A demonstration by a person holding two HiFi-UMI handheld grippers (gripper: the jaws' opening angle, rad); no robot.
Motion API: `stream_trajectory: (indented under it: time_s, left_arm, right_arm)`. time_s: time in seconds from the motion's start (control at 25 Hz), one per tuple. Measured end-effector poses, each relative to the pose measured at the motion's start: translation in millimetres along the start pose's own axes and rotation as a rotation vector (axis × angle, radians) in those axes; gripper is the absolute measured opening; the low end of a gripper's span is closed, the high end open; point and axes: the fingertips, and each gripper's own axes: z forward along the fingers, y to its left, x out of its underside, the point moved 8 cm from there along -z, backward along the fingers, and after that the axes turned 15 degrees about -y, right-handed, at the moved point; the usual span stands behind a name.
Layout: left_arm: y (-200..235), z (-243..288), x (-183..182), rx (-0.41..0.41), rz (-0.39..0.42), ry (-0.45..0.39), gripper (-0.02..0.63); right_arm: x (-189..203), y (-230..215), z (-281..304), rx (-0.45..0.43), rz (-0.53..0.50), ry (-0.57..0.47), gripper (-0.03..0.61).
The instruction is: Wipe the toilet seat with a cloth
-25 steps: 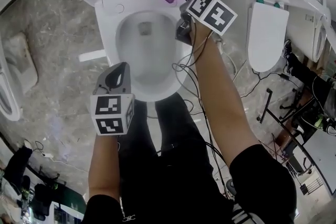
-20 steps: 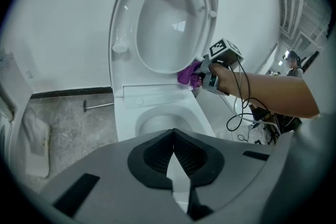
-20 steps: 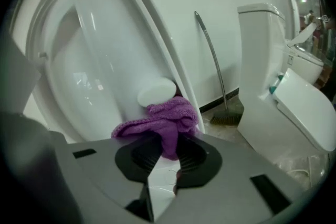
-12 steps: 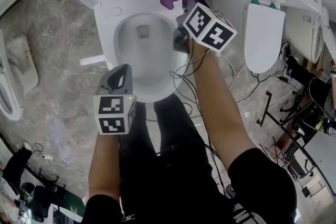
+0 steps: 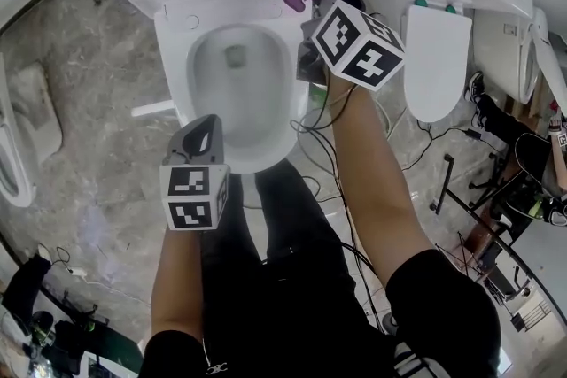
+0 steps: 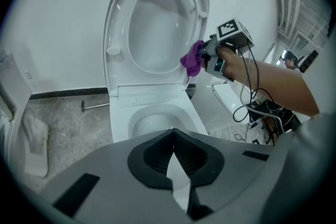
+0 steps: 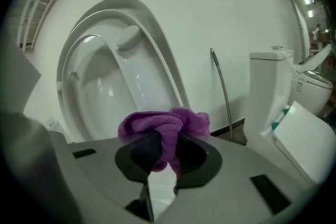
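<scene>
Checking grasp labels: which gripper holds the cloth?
The right gripper, shut on the purple cloth. The left gripper is shut with nothing in it.

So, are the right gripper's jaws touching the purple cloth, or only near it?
Touching. The right gripper view shows the right gripper shut on the purple cloth: a fold of it hangs pinched between the two jaws.

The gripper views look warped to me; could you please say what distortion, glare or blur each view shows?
Left gripper view: strong fisheye, dark corners, the seat bowed, the shut left tongs soft. Right gripper view: same dark rim, cloth slightly soft, faint glints on the seat. Head view: edges bend, light even, no hard shadows.
</scene>
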Motion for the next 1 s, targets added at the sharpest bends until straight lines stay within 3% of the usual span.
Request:
stream_trajectory:
  time_s: [0.24, 0.48, 1.0]
  left_arm:
    - [3.9, -6.3, -9.2, 0.006, 0.000, -0.020, 0.006]
    - [13.5, -19.2, -26.6, -0.009, 0.020, -0.024, 0.006]
    - [-1.1, -27.1, -35.5, 0.017, 0.007, -0.069, 0.006]
  right_arm:
    - [-8.9, 3.6, 15.0, 0.028, -0.093, 0.056, 0.077]
    - [-18.5, 11.3, 13.6, 0.045, -0.060, 0.086, 0.077]
    - [-80.0, 34.4, 0.7, -0.014, -0.235, -0.066, 0.077]
